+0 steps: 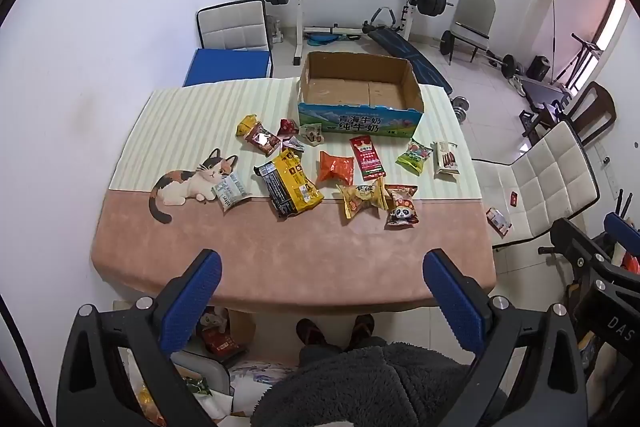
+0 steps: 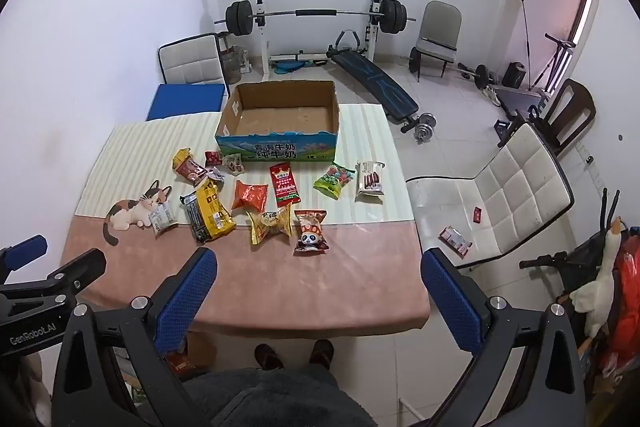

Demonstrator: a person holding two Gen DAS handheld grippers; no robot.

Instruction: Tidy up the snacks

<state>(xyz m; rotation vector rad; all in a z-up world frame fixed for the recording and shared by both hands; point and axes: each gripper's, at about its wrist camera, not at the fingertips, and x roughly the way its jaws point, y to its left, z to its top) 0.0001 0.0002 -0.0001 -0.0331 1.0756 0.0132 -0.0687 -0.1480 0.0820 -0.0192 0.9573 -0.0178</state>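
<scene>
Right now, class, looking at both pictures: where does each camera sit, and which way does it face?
Left wrist: on the left gripper, above the table's near edge, facing down and forward; own open fingers, lap and feet show.
Right wrist: on the right gripper, further right, same heading; the left gripper shows at its left edge.
Shared: the cardboard box, the scattered snacks, the barbell rack behind.

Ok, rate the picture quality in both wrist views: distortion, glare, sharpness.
Left wrist view: strong fisheye bowing of the table edge, dark vignette corners, glare on the brown snack packet, snacks sharp. Right wrist view: same bowing, window washes pink, cardboard box print readable.
</scene>
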